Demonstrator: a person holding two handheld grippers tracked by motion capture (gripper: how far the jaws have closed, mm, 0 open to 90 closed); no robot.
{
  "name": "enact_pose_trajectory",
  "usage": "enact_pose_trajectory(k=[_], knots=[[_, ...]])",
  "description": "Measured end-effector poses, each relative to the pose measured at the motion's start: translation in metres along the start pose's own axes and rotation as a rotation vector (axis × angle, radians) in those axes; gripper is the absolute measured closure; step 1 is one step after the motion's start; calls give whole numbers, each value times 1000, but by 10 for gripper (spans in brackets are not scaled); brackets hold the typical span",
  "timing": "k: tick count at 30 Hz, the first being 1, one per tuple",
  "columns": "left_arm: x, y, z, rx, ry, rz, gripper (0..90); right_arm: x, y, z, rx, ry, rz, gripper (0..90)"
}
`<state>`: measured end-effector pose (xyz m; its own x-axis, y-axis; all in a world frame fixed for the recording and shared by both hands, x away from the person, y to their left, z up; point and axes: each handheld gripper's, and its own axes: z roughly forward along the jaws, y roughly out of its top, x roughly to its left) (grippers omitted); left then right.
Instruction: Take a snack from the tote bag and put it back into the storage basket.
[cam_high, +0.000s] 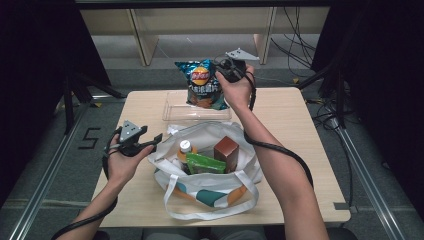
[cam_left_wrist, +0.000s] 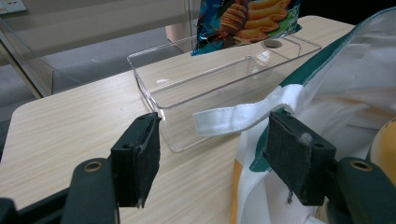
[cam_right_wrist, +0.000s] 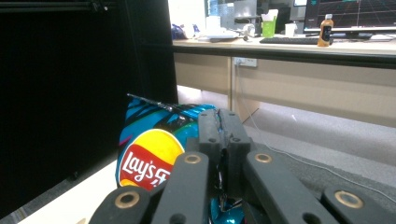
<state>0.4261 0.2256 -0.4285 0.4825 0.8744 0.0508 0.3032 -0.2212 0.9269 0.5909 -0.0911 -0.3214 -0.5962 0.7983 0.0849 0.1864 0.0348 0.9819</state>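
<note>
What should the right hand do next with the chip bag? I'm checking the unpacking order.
Probably lower the chip bag into the clear tray and then release. The right gripper is shut on the bag's edge and holds it above the tray, which looks empty. The left gripper waits open at the tote bag.

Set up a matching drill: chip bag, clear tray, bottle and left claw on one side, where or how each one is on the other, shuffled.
Things:
1. chip bag
2. clear tray
3. bottle
4. left claw

States:
A. standing inside the tote bag
B. open, beside the tote's strap
C. held above the table in the right claw
D. empty on the table beyond the tote

Pairs: 1-C, 2-D, 3-A, 4-B
</note>
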Motion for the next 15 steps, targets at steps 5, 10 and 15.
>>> enact_pose_trajectory(k=[5, 10, 15], knots=[[-1, 0, 0, 1, 0, -1, 348, -1, -2, 3, 5, -4, 8, 891], [0, 0, 0, -2, -4, 0, 348, -2, -2, 6, 7, -5, 10, 891], [-1, 0, 0, 1, 0, 0, 348, -3, -5, 9, 13, -6, 18, 891]])
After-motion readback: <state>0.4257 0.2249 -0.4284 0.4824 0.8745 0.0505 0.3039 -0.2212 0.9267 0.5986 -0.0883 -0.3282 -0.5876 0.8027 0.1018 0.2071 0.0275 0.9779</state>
